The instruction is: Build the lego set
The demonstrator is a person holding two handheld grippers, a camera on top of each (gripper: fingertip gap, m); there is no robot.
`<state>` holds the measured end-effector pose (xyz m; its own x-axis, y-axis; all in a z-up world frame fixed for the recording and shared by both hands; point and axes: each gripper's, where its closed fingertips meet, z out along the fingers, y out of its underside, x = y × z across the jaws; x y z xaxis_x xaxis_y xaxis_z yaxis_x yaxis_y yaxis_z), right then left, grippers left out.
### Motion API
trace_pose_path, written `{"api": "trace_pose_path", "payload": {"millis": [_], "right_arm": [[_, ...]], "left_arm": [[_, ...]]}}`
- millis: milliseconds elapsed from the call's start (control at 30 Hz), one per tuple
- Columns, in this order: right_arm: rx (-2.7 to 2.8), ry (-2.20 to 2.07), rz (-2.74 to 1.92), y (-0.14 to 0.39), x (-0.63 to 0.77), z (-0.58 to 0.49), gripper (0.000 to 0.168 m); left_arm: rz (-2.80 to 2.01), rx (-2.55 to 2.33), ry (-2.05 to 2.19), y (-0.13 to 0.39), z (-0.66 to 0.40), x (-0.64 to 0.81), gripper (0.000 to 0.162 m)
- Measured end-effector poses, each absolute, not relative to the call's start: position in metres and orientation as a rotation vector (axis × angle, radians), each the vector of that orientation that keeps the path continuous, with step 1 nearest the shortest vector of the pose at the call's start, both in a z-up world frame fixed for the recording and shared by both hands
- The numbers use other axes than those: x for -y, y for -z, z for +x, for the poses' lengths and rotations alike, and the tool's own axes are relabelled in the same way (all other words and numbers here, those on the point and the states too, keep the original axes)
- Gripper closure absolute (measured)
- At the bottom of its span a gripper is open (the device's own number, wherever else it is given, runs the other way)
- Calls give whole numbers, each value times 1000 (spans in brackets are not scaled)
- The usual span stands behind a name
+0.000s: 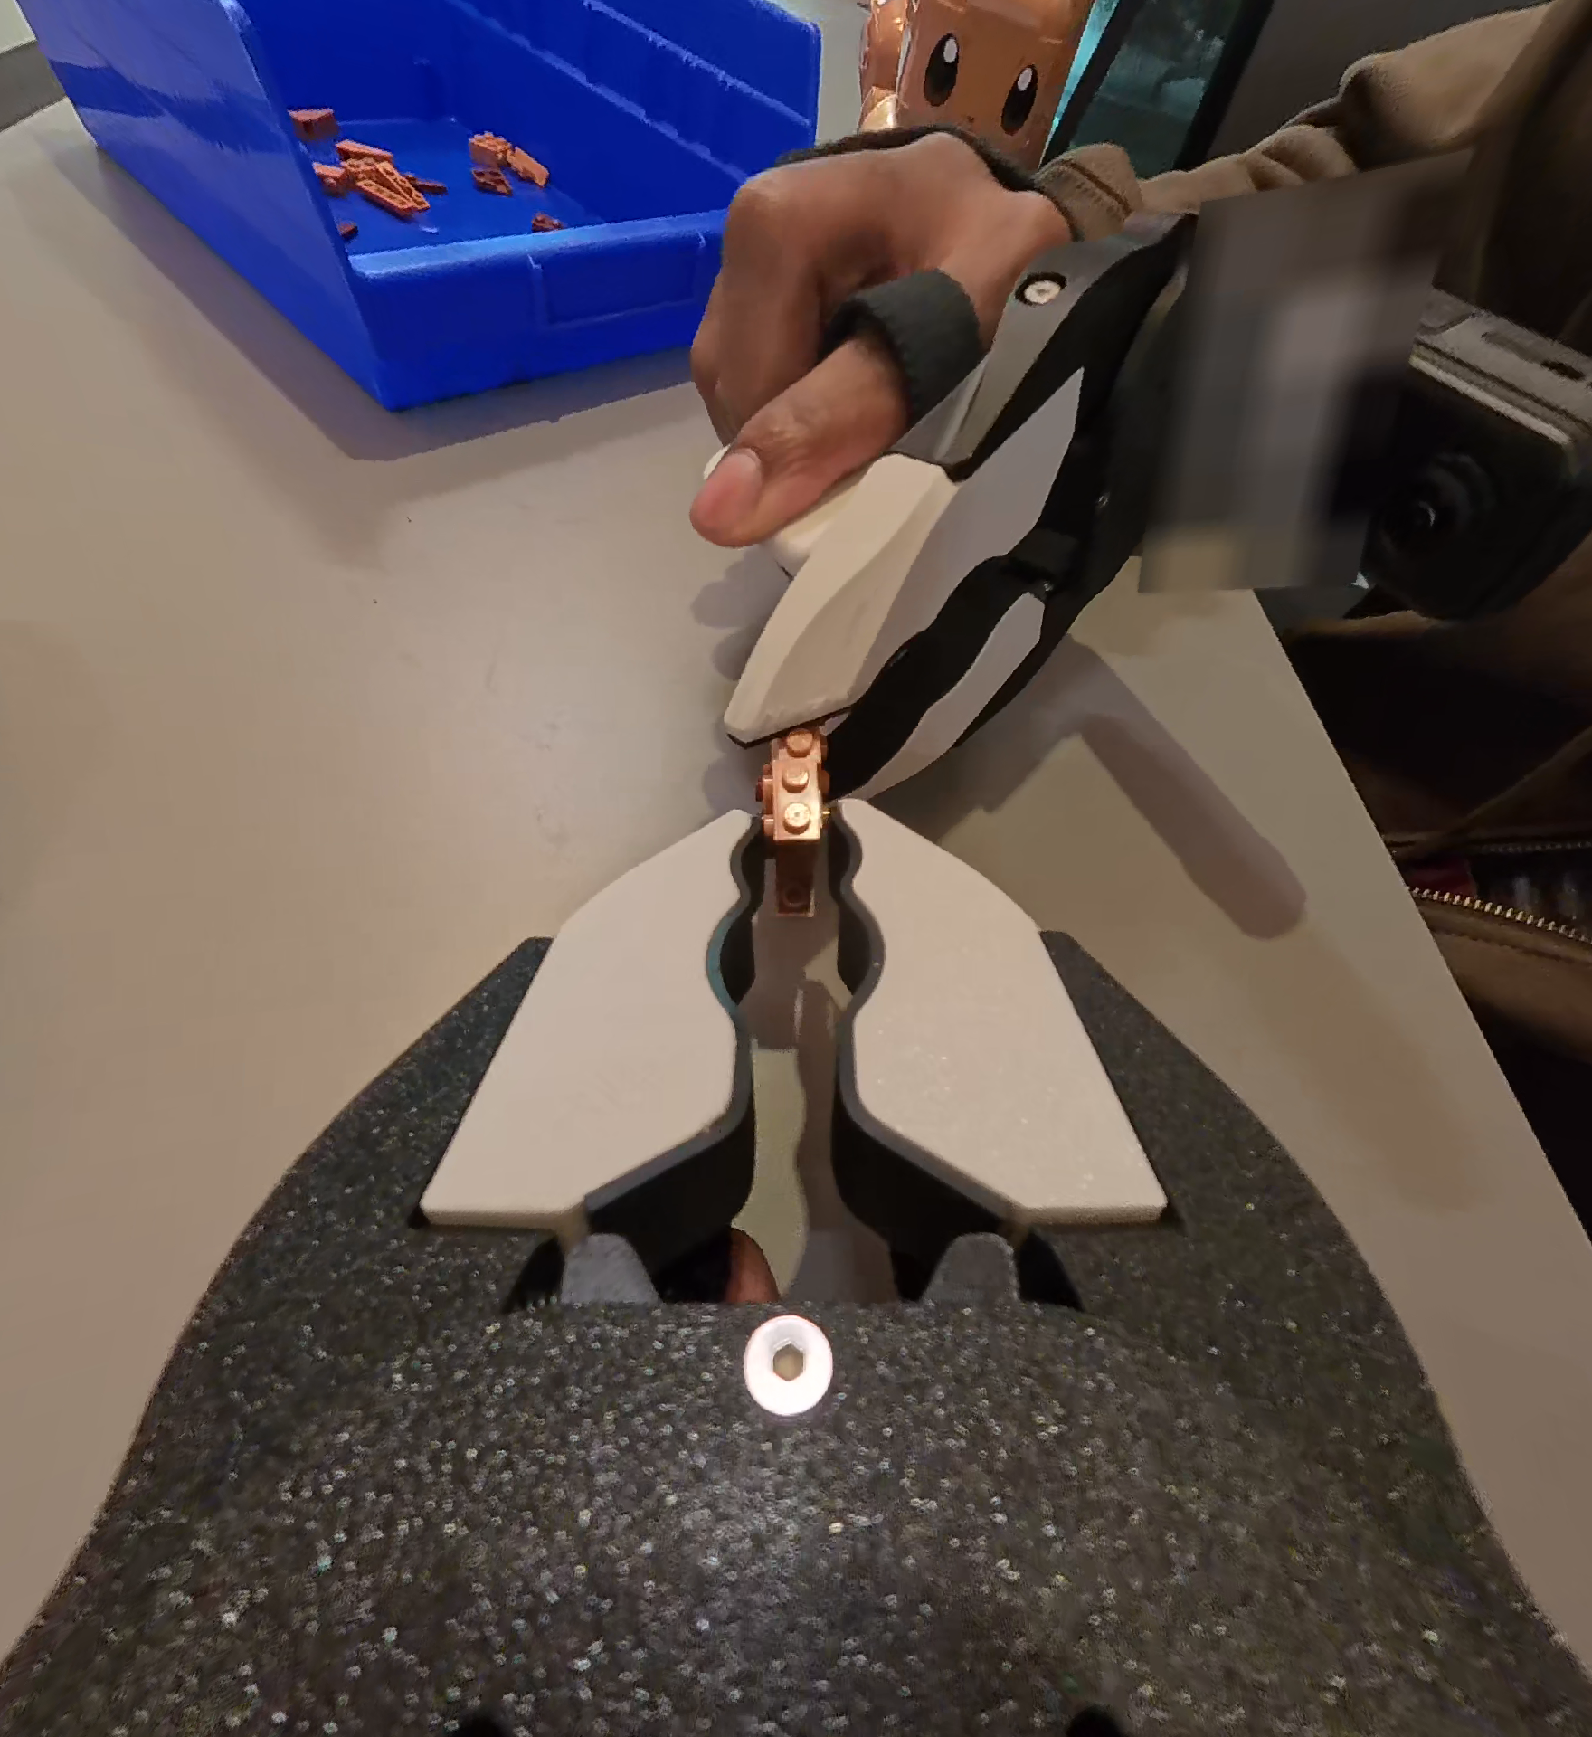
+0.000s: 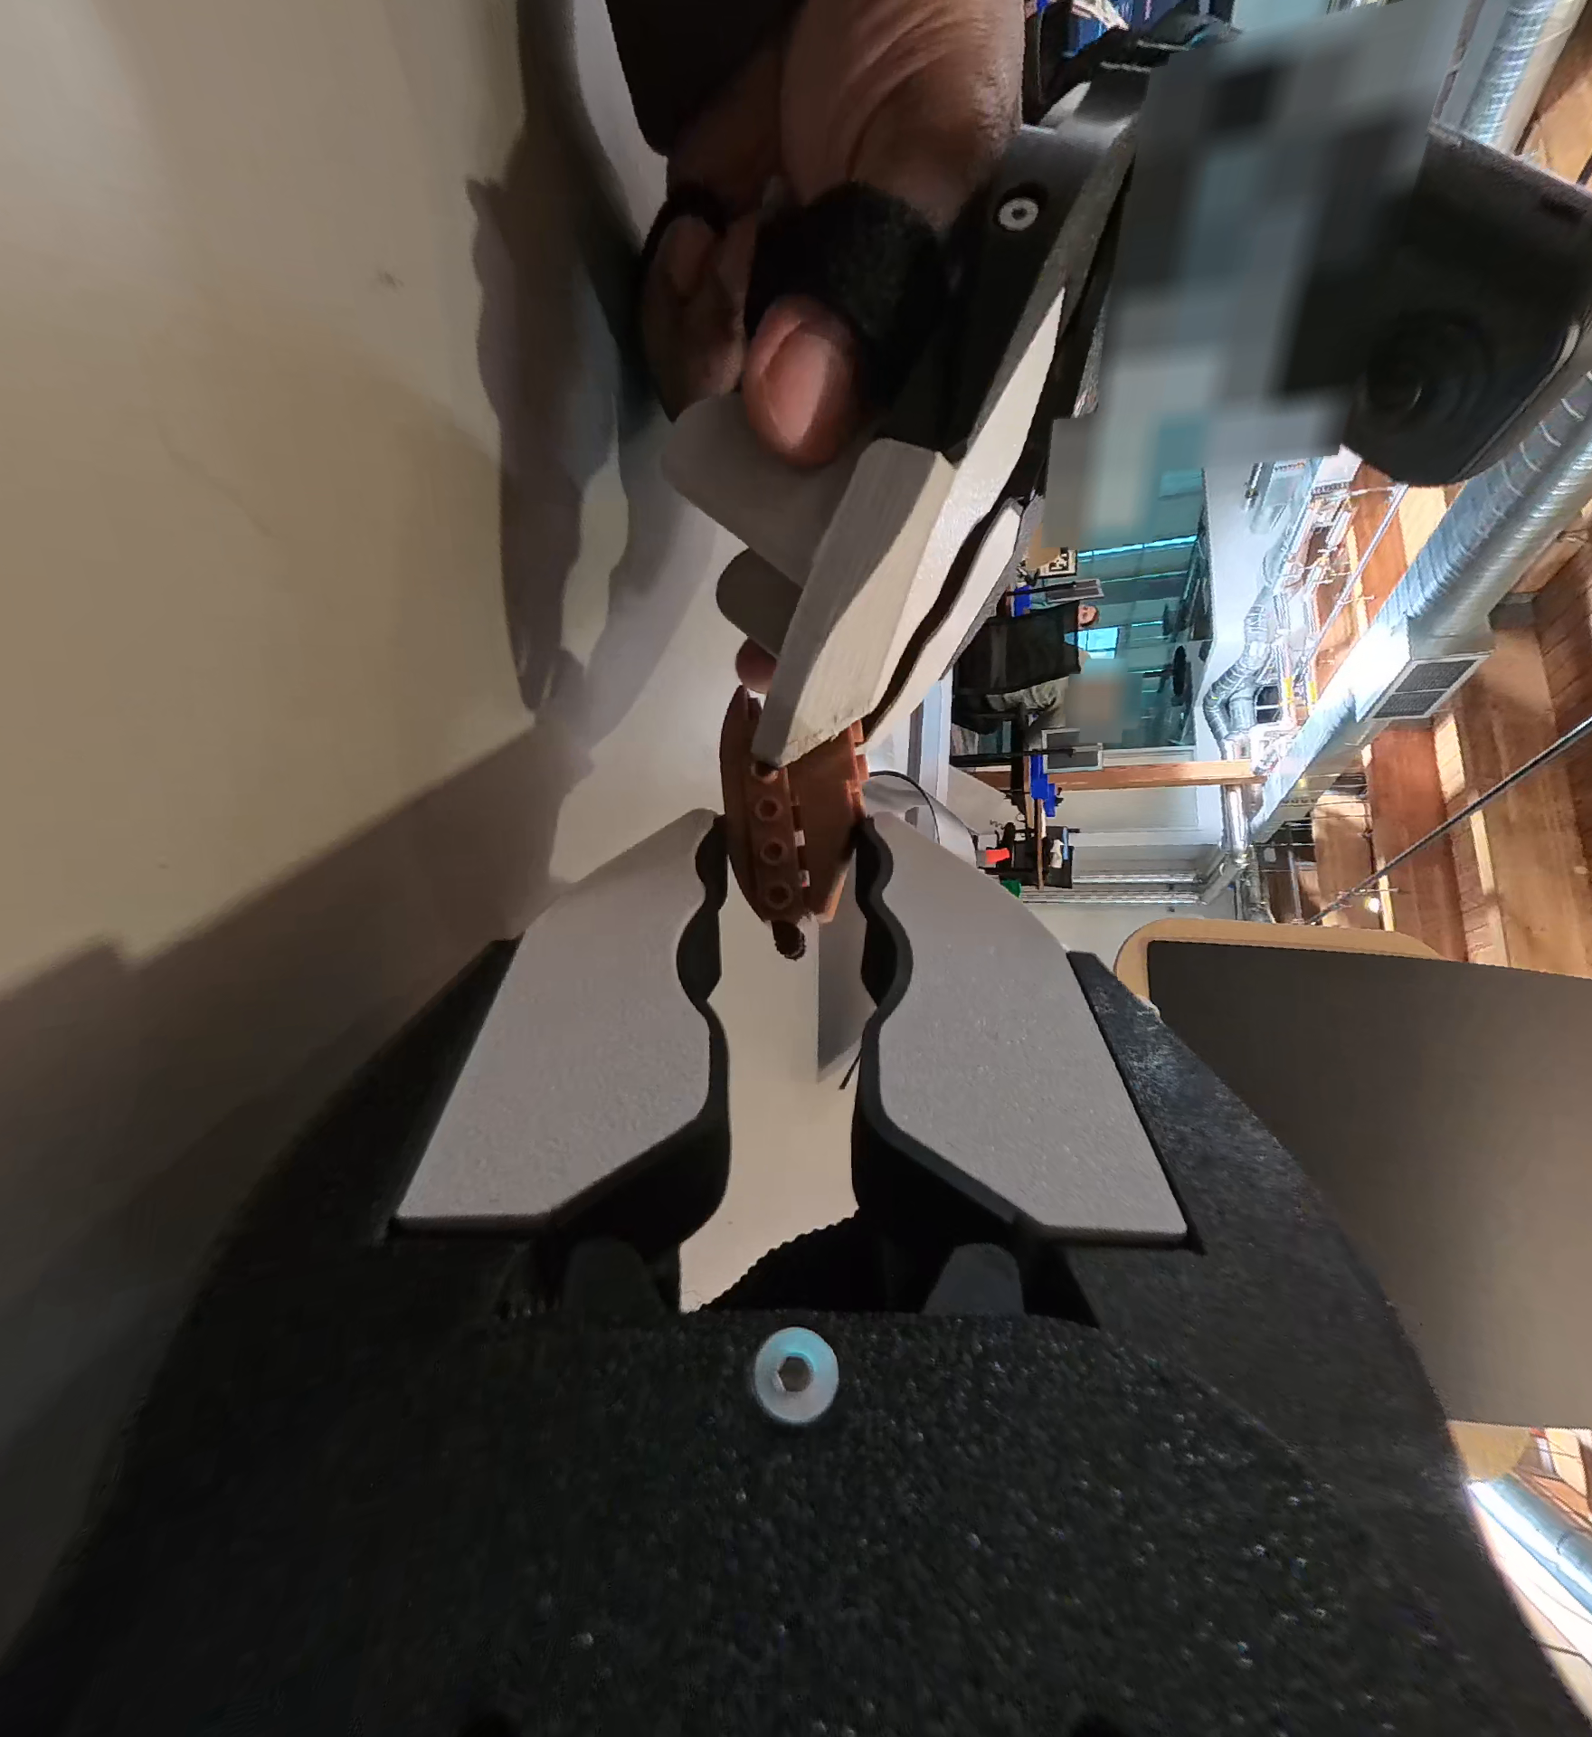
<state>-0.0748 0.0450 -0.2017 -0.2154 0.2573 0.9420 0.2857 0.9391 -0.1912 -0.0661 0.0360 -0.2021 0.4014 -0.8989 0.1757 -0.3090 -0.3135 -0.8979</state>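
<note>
A small brown lego assembly [image 1: 797, 790] hangs above the beige table [image 1: 210, 658], held from both ends. My left gripper [image 1: 797, 815] is shut on its near end. My right gripper [image 1: 802, 741] comes down from the upper right and its tips are shut on the far end, with a person's hand [image 1: 830, 310] on it. In the right wrist view the right gripper [image 2: 788, 824] is shut on the brown assembly [image 2: 778, 851], whose underside holes show, and the left gripper [image 2: 778, 752] pinches the top end.
A blue bin [image 1: 491, 301] with several loose brown pieces [image 1: 379, 174] stands at the back left. A brown box with a cartoon face [image 1: 971, 75] is behind the hand. The table edge [image 1: 1394, 893] runs along the right, by a jacket. A dark flat panel [image 2: 1394, 1175] is at the right. Left and right tips are no more than a few centimetres apart.
</note>
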Motion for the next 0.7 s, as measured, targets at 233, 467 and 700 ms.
{"api": "trace_pose_path", "payload": {"millis": [233, 467, 700], "right_arm": [[1811, 13, -418, 202, -46, -74, 143], [1829, -5, -438, 202, -46, -73, 143], [1844, -23, -462, 203, -46, -73, 143]], "left_arm": [[-1820, -1052, 885, 202, -66, -36, 150], [-1826, -1051, 893, 203, -65, -36, 150], [-1805, -1080, 859, 203, -64, -35, 150]]}}
